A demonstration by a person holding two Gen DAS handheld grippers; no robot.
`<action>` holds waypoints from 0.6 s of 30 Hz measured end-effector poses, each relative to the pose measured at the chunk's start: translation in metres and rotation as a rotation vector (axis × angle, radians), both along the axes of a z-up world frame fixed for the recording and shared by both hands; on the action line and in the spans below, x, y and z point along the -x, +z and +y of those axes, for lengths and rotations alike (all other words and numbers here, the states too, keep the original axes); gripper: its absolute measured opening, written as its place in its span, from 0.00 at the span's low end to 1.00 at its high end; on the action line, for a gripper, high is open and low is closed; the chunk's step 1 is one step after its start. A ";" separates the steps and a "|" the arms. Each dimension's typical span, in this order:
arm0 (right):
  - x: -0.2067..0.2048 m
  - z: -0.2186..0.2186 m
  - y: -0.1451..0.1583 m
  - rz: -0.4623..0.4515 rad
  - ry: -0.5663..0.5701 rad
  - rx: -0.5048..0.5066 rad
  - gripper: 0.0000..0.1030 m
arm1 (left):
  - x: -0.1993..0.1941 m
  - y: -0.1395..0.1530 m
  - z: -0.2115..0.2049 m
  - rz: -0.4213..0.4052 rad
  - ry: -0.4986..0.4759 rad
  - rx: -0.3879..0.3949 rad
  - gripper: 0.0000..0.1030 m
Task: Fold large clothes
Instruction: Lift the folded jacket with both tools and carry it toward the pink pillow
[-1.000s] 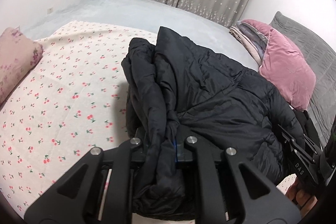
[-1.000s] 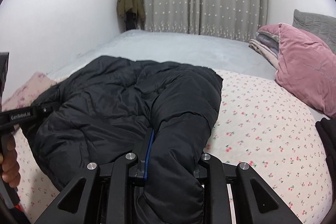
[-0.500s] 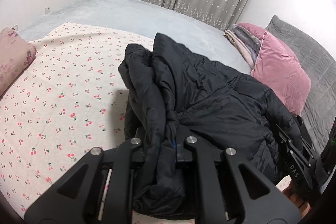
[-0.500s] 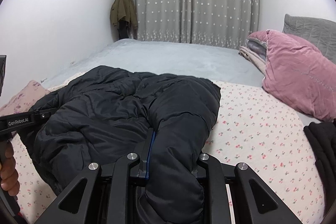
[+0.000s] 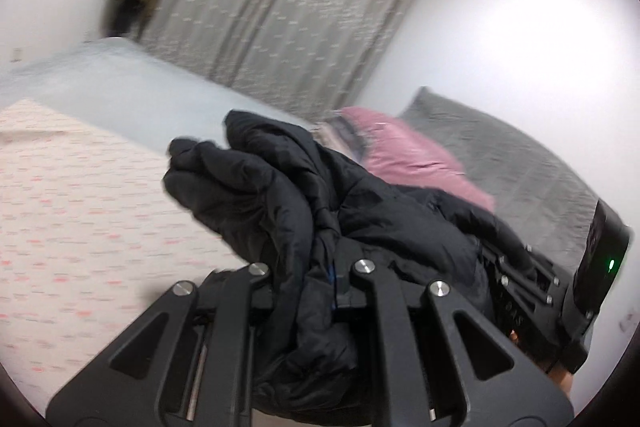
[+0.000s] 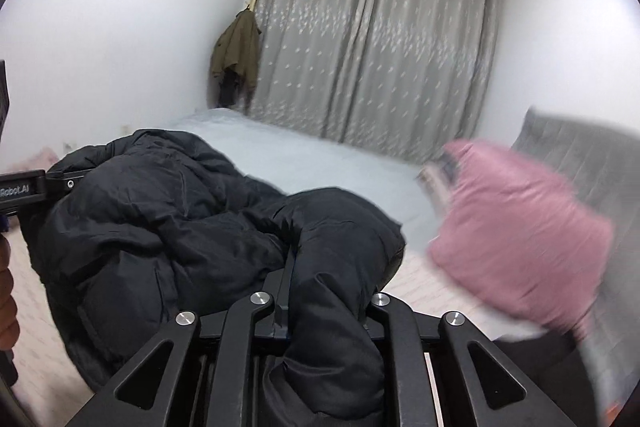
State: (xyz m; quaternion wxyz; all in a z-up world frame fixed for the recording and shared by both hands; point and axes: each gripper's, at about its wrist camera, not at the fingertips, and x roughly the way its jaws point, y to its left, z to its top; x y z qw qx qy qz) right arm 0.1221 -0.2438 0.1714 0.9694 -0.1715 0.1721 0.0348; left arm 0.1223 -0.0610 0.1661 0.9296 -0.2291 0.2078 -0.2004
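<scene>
Motion blur smears the cherry-print sheet [image 5: 80, 211] and pink pillow [image 6: 520, 247].

We see a pink pillow [image 6: 520, 231] beside grey curtains [image 6: 372, 47], and an olive coat [image 6: 236, 55] hanging in the corner.

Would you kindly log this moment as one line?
left gripper: shut on black jacket | right gripper: shut on black jacket | both views blurred

White lettering reading "Robot.AI", cut off at the picture's edge, stands on the black body of the left gripper [image 6: 24, 191] where it shows at the left of the right wrist view. In the left wrist view, faint embossed characters sit on the right gripper [image 5: 516, 311], too blurred to read.
</scene>
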 end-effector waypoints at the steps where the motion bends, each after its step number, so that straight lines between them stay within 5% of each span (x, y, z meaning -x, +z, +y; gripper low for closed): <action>1: 0.003 -0.013 0.013 -0.029 -0.022 0.026 0.12 | -0.005 0.009 -0.025 -0.012 -0.040 0.026 0.13; 6: 0.025 -0.095 0.063 -0.156 -0.132 0.089 0.11 | -0.017 0.048 -0.123 -0.078 -0.189 0.129 0.13; 11: 0.051 -0.215 0.085 -0.269 -0.318 0.059 0.10 | 0.002 0.056 -0.253 -0.109 -0.386 0.114 0.14; 14: 0.082 -0.290 0.057 -0.270 -0.468 0.043 0.10 | 0.027 0.002 -0.322 -0.029 -0.527 0.040 0.16; 18: 0.110 -0.395 -0.031 0.032 -0.631 -0.070 0.10 | 0.043 -0.119 -0.393 0.269 -0.691 -0.072 0.18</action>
